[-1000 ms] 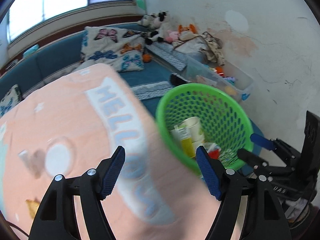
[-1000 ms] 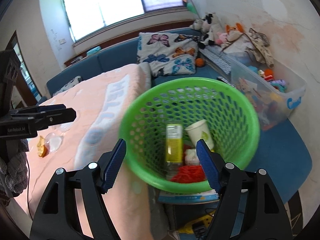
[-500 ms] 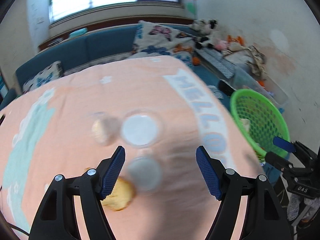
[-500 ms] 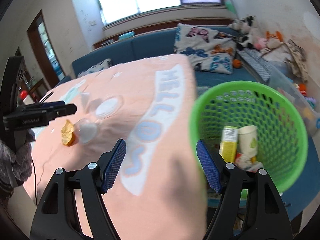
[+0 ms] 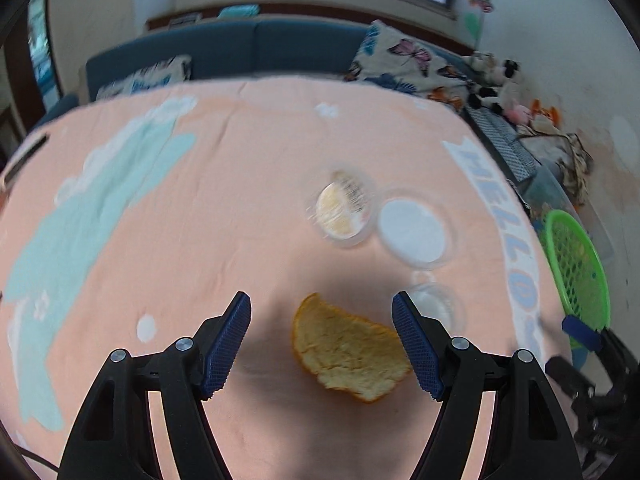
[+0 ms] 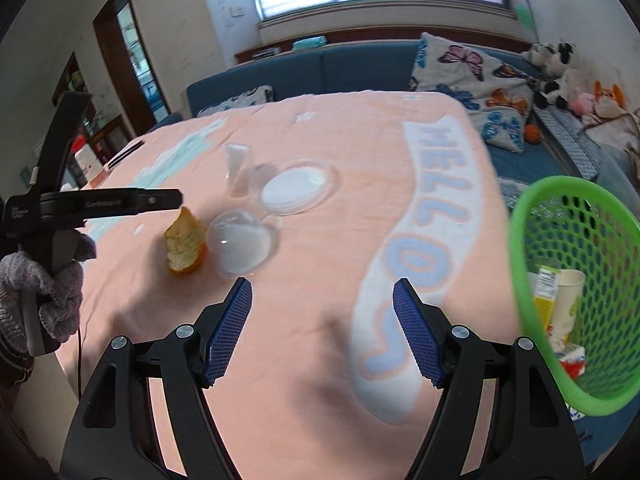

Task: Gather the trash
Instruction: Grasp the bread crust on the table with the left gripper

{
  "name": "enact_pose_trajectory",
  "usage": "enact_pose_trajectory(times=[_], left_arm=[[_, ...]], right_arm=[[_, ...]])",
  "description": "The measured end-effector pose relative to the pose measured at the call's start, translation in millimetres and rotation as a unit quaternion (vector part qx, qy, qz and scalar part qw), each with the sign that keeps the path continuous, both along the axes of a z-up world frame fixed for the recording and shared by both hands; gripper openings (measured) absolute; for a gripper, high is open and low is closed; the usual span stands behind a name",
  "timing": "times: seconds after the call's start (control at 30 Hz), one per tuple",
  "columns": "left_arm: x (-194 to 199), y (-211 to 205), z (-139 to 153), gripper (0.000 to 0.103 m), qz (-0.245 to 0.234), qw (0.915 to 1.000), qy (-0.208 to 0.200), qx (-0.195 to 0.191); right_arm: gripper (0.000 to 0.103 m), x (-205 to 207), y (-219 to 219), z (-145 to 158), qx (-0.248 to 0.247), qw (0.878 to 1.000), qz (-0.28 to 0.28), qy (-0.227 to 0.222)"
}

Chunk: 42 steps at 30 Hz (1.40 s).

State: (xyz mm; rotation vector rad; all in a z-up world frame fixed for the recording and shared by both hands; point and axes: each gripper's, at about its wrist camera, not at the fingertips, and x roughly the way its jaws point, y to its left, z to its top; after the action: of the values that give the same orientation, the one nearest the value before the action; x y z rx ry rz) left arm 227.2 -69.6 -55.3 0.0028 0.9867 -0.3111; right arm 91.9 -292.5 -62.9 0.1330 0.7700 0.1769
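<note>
The left gripper (image 5: 321,344) hangs over the peach-clothed desk (image 5: 240,184), jaws spread wide and pinching nothing, with the orange peel (image 5: 346,360) lying right between them on the cloth. Beyond the jaws sit a clear cup (image 5: 344,210) on its side and a flat clear lid (image 5: 414,230); a small domed lid (image 5: 438,306) lies just past the right-hand pad.

The right wrist view shows what the left one hides: the gloved hand (image 6: 40,288) gripping the left tool. The right gripper (image 6: 322,330) is also spread and empty, over bare cloth. The peel (image 6: 185,242) lies ahead and to the left of these jaws, touching the domed lid (image 6: 242,240). To the right of them stands the green basket (image 6: 524,216), already holding a paper cup (image 6: 568,300) and a yellow carton (image 6: 546,296); the left view catches only its rim.
</note>
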Motion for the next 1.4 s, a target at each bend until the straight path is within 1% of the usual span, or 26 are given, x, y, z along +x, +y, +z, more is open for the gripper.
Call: enact_pose_trajectory(times=[0.13,0.23,0.37,0.6,0.63,0.67,0.7,0.77,0.8,0.83,0.87,0.93,1.0,1.07,1.13,1.4], left_arm=[[10,4,-16,0.071,0.021,0.9988,0.037,-0.025],[13,2,-28,0.071,0.031,0.9977,0.053,-0.027],[16,1,-41,0.071,0.048,0.9945,0.083,-0.043],[14,-4,-42,0.071,0.075,0.9927,0.083,-0.045],[13,-6,-42,0.066,0.077,0.9928,0.082,-0.042],[11,-8,-42,0.057,0.077,0.9931,0.08,-0.038],[12,-7,-41,0.054,0.076,0.9933,0.079,-0.037],[13,-8,-39,0.038,0.073,0.9936,0.074,-0.042],[12,-7,-38,0.034,0.074,0.9939,0.071,-0.04],[11,-6,-36,0.028,0.074,0.9944,0.066,-0.036],[11,-6,-34,0.023,0.072,0.9951,0.06,-0.032],[11,-3,-30,0.017,0.064,0.996,0.054,-0.03],[11,2,-27,0.014,0.062,0.9964,0.05,-0.027],[12,7,-25,0.009,0.061,0.9969,0.044,-0.026],[13,12,-22,0.007,0.059,0.9973,0.038,-0.023],[17,34,-22,0.005,0.058,0.9976,0.031,-0.02]], right_arm=[[0.073,8,12,-4,0.001,1.0,0.012,0.007],[0.073,12,19,-8,0.0,1.0,0.02,0.012],[0.073,17,25,-11,0.001,1.0,0.026,0.016],[0.073,19,30,-15,0.004,0.999,0.032,0.019],[0.073,19,30,-15,0.004,0.999,0.032,0.019],[0.073,19,31,-16,0.004,0.999,0.033,0.02],[0.073,18,31,-16,0.004,0.999,0.034,0.021],[0.073,18,33,-17,0.003,0.999,0.036,0.021],[0.073,17,34,-17,0.002,0.999,0.037,0.022],[0.073,17,35,-17,0.002,0.999,0.038,0.022],[0.073,17,35,-16,0.001,0.999,0.04,0.022],[0.073,18,37,-16,0.001,0.999,0.044,0.021],[0.073,19,42,-15,-0.001,0.999,0.049,0.021],[0.073,22,46,-15,0.001,0.998,0.053,0.021],[0.073,26,53,-16,0.001,0.998,0.059,0.022],[0.072,49,72,-26,0.0,0.997,0.068,0.03]])
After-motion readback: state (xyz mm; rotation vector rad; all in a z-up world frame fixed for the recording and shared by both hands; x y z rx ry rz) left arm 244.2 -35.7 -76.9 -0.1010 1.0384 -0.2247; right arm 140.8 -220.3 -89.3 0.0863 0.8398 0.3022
